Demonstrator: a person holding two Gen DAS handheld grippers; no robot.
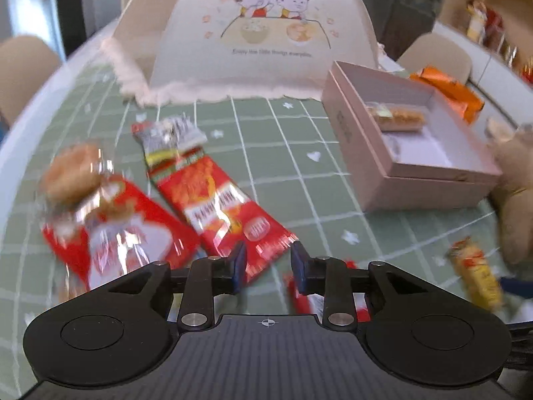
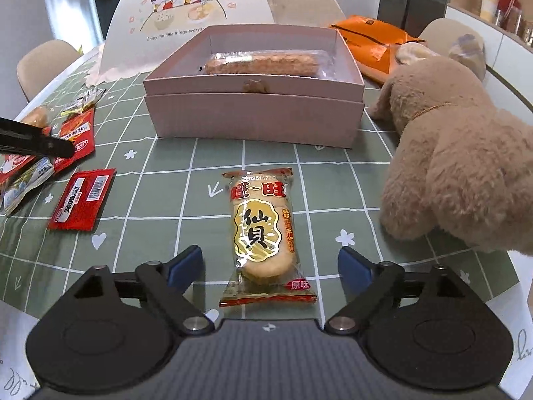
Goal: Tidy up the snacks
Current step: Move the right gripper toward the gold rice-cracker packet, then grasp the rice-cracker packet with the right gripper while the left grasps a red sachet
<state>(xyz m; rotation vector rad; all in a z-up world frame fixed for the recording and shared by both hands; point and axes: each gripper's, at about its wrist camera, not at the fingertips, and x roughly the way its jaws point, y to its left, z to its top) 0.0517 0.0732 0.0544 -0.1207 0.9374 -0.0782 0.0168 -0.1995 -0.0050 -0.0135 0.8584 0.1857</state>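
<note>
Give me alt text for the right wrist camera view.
The open right tool straddles a yellow rice cracker packet lying on the green grid tablecloth. Behind it sits a pink box holding one wrapped snack bar, with a plush dog at right.

Right hand-held gripper [image 2: 269, 266] jaws wide apart, rice cracker pkt [image 2: 263, 233] lying on table [image 2: 333, 173] betw them, pads not touching it. Pink box [image 2: 253, 113] behind w/ one long snack bar [image 2: 260, 63] inside. Plush dog [image 2: 459, 153] at right, red sachets [image 2: 81, 200] at left.
</note>
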